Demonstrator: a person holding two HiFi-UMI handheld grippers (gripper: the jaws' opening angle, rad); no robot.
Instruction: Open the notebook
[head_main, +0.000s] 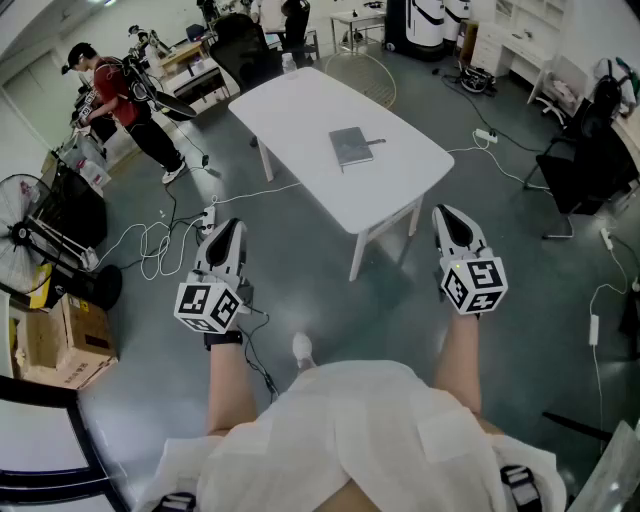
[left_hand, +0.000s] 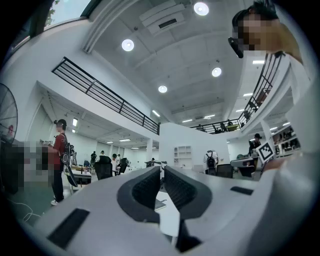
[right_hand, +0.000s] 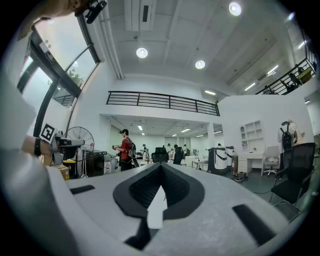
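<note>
- The notebook (head_main: 351, 146) lies closed and flat near the middle of the white table (head_main: 295, 105).
- Its long axis runs away from the person, the far end leaning slightly left. Which edge is the spine cannot be told.
- It lies ahead of both tools and between them, well apart from each.
- The right gripper (head_main: 450, 214) looks a little nearer; its jaws are together and empty.
- The left gripper (head_main: 229, 228) shows a narrow slit between its jaws, with nothing in it.

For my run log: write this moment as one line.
task: not started | notebook: closed, on table | left gripper: jaws slightly apart, empty | right gripper: shut, empty
</note>
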